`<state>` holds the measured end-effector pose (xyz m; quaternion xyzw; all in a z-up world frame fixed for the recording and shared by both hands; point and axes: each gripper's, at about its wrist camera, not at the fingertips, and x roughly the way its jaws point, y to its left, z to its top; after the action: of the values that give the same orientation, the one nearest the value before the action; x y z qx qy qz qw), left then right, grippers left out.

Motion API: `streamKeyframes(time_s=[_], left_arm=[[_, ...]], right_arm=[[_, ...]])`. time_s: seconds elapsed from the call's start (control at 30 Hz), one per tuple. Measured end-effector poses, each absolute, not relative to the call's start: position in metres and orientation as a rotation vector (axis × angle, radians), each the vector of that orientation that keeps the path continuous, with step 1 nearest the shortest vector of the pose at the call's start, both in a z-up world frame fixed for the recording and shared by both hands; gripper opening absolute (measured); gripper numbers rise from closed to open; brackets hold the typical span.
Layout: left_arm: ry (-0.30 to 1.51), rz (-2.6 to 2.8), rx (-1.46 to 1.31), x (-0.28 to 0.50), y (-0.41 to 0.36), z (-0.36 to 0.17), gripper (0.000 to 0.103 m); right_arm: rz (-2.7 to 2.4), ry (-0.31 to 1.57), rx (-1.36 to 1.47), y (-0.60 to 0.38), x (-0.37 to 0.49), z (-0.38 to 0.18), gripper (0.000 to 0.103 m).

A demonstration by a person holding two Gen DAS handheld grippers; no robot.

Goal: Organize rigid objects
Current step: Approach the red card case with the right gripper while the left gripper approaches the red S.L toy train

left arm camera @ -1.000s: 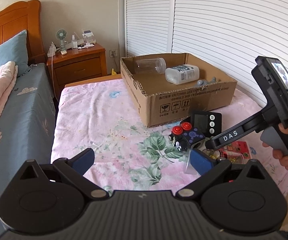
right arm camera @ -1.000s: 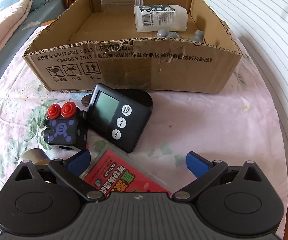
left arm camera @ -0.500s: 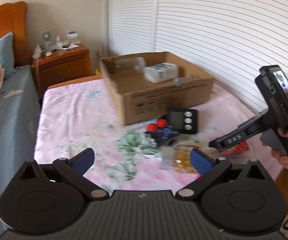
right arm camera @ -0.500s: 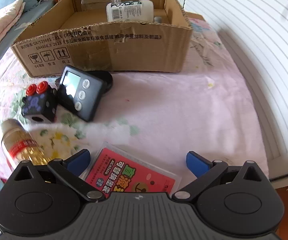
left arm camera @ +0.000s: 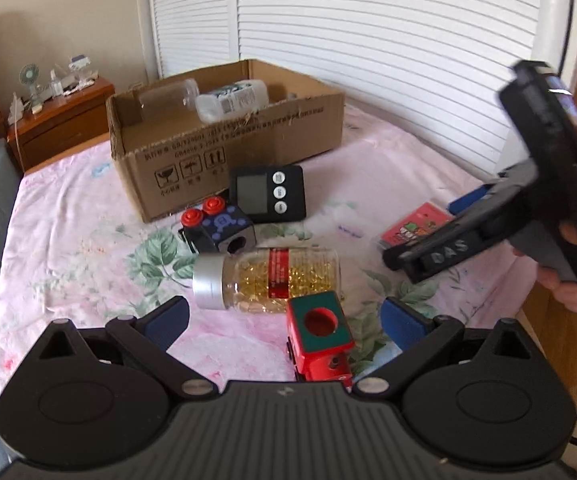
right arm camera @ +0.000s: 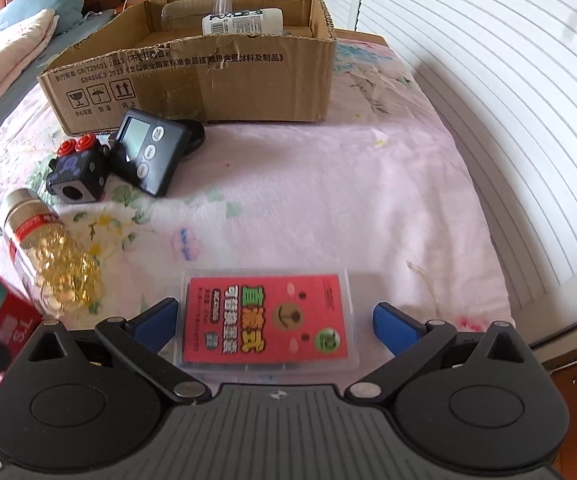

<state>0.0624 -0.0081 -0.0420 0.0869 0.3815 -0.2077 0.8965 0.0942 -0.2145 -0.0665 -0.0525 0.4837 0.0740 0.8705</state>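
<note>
Since a second ago both my hands have pulled back from the cardboard box (right arm camera: 192, 76), so the card pack (right arm camera: 266, 320) now lies squarely between my right fingers (right arm camera: 275, 320), which are spread wide and not touching it. The pack (red label, clear case) rests flat on the pink floral bedspread (right arm camera: 328, 200). My left fingers (left arm camera: 284, 318) are released too, holding nothing; a red and green toy block (left arm camera: 319, 334) sits between them, nearer the right-hand one, and just beyond their tips a capsule bottle (left arm camera: 266, 278) with a silver cap lies on its side. Further ahead of the left fingers stand a black cube toy (left arm camera: 218, 230) with two red buttons and a black timer (left arm camera: 268, 194) leaning beside it, both close to the box's front wall. Inside the box lie a white bottle (left arm camera: 232, 100) and a clear jar (left arm camera: 168, 96). My right gripper's body (left arm camera: 488, 232) shows blurred, off to the right of the left fingers.
</note>
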Motion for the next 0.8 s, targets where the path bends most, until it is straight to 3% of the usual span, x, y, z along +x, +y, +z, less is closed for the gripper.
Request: streamKeyframes(time_s=[0.53, 0.8], left_arm=[[0.811, -0.195, 0.118, 0.064, 0.048, -0.050, 0.101], [0.784, -0.322, 0.182, 0.050, 0.034, -0.058, 0.101]], right_arm=[[0.183, 0.961, -0.118, -0.220, 0.074, -0.066, 0.103], [0.199, 0.911, -0.121, -0.222, 0.068, -0.068, 0.103]])
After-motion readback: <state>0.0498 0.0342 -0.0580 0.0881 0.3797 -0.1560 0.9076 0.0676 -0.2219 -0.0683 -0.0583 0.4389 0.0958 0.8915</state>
